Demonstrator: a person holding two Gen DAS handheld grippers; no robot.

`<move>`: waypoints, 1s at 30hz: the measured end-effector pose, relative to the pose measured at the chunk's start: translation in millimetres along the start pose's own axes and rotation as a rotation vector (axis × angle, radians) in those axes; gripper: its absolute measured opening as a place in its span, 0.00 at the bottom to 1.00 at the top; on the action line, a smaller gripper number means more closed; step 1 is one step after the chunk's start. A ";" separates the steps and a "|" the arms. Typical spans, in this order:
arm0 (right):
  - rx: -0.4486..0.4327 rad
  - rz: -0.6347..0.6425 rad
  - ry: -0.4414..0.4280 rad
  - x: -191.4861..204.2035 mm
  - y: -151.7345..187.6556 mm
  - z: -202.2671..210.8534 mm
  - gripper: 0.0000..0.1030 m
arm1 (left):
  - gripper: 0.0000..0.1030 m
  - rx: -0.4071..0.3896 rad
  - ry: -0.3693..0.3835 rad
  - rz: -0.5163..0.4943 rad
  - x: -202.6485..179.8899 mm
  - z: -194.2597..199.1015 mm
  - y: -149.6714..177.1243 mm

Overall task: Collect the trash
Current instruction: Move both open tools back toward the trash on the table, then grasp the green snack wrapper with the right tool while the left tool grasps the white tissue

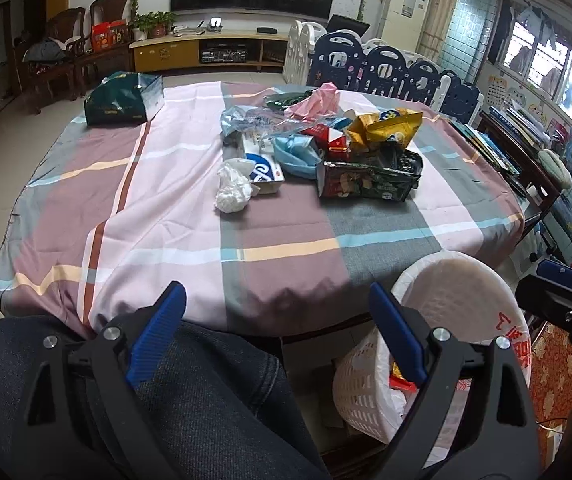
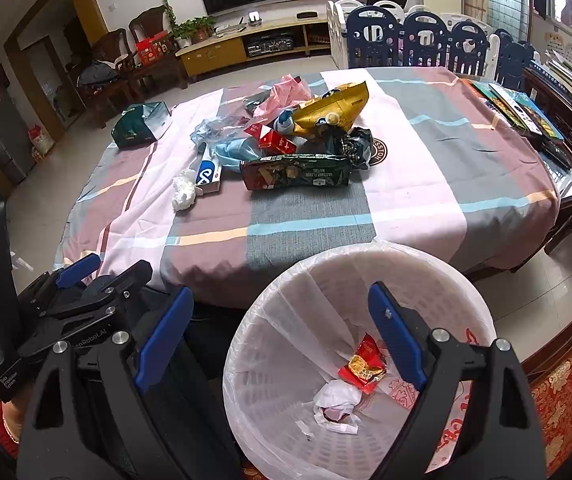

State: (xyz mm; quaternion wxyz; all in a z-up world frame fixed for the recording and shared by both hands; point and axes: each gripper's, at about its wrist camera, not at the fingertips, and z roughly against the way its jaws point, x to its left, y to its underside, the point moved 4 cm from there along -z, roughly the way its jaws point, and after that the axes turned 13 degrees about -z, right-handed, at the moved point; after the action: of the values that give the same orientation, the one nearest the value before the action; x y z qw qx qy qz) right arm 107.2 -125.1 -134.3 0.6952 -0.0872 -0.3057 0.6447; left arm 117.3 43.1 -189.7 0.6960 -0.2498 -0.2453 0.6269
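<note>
- Both tools sit low at the near table edge. The left gripper (image 1: 278,332) has its blue-padded tongs wide apart, nothing between them, above a denim-clad lap at the lower left of its frame.
- The right gripper (image 2: 282,332) is spread just as wide and empty, poised right over the white lattice plastic wastebasket with a clear liner (image 2: 270,320) at the bottom centre of its view.
- Inside the basket lie a small red and gold snack wrapper (image 2: 362,368) and a scrap of white paper (image 2: 335,406).
- The rest of the trash waits mid-table on the plaid pink, grey and mauve tablecloth (image 1: 286,220), well apart from both tools: a crumpled white tissue ball (image 1: 232,188), a blue and white cardboard box (image 1: 264,174), a dark green wafer packet (image 2: 297,172), a yellow foil snack bag (image 2: 333,110) and a pink plastic bag (image 1: 317,100) behind.
- My read: we're between drop-offs, with most of the pile left to clear.
- The next move likely calls for a reach up the frame to the nearest piece, tissue or wafer packet, tongs kept apart until they straddle it.
</note>
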 end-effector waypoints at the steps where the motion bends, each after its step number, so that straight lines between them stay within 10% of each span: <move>1: -0.001 -0.001 0.002 -0.5 -1.2 -1.0 0.85 | 0.89 0.003 0.000 0.006 3.1 -1.3 0.9; 13: -0.122 0.079 0.061 11.1 -101.4 -88.5 0.85 | 0.90 0.009 -0.083 0.121 57.1 -11.1 9.9; 24: 0.059 0.302 0.185 29.0 -116.1 -201.1 0.85 | 0.90 0.045 -0.090 0.164 75.9 -23.8 21.8; 30: 0.186 0.201 -0.020 36.3 -89.2 -189.4 0.85 | 0.90 0.072 -0.074 0.163 73.2 -29.7 25.2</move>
State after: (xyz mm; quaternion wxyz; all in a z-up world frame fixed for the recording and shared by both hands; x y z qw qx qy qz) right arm 283.5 -52.6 -228.1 0.6290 -0.0460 -0.2414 0.7375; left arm 124.7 117.1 -226.6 0.6417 -0.2204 -0.2273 0.6985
